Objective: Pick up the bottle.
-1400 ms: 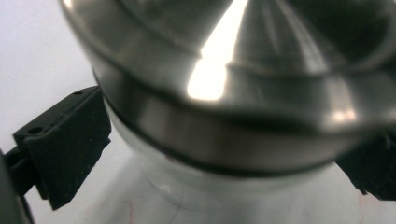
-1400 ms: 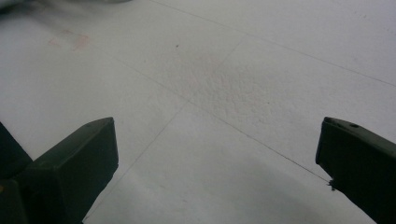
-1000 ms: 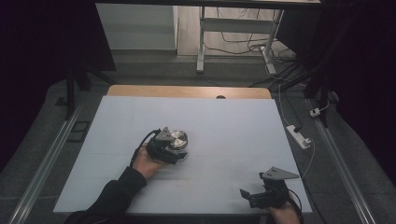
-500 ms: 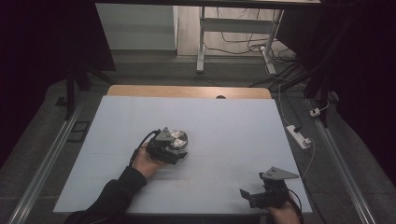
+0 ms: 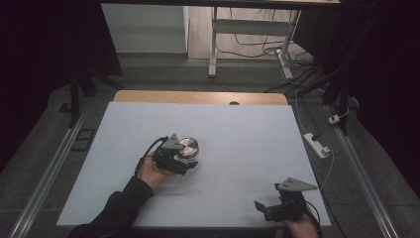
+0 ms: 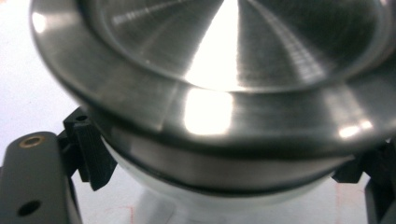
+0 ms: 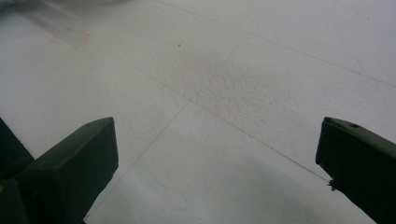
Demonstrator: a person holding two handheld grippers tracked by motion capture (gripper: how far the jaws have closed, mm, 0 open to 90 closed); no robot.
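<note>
Steel catches most of the light where we look along the left gripper (image 5: 184, 159): a round brushed-metal dish (image 6: 219, 79) sits between its two black jaws, which stand on either side of the dish's lower body, so we read that claw as closed around it. From the high view the metal dish (image 5: 188, 146) lies on the white table (image 5: 247, 129), left of the middle and nearer the front edge than the back, with the person's left hand (image 5: 151, 173) and dark sleeve (image 5: 116, 210) reaching in from the front edge behind the gripper. Its black cable (image 5: 150, 147) loops off on the left side.

We find the right gripper (image 5: 267, 208) near the front right corner of the table (its grey three-cornered plate (image 5: 295, 185) on top), well apart from the dish. In the right gripper view its jaws stand wide apart with only bare white surface between them, crossed by faint lines.

Beyond the right edge of the table a white power strip (image 5: 317, 145) lies on the floor, and cables (image 5: 257, 47) trail past the table's back edge around a white stand (image 5: 213, 39).
</note>
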